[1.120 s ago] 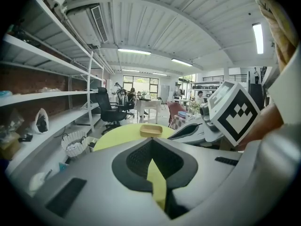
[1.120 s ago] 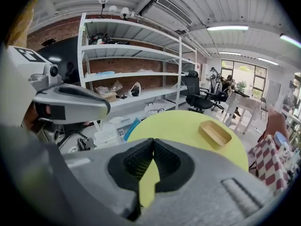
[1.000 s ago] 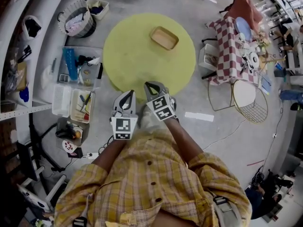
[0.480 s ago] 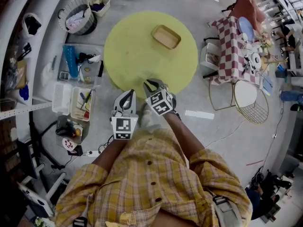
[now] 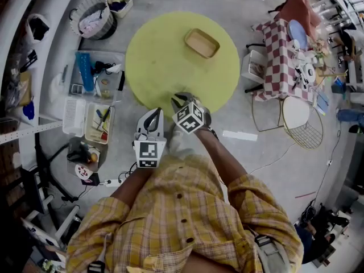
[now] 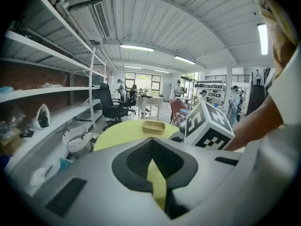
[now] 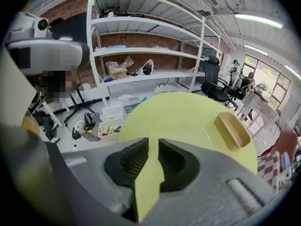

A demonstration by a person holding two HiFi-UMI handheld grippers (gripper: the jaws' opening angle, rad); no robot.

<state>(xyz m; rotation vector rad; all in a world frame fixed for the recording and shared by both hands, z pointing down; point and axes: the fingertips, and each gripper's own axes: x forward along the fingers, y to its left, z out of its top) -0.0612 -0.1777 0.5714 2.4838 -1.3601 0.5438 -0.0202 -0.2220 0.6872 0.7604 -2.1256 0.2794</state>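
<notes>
Left gripper (image 5: 152, 114) jaws closed, right gripper (image 5: 178, 98) seemingly ajar; tray (image 5: 202, 43) on table (image 5: 159, 61) ahead.

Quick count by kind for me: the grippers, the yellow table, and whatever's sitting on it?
Grippers: 2 (left gripper, right gripper)
Round yellow table: 1
Wooden tray on the table: 1
Total: 4

Right gripper (image 5: 181, 98) has tipped toward the table (image 5: 165, 56), jaws seemingly parting slightly.
</notes>
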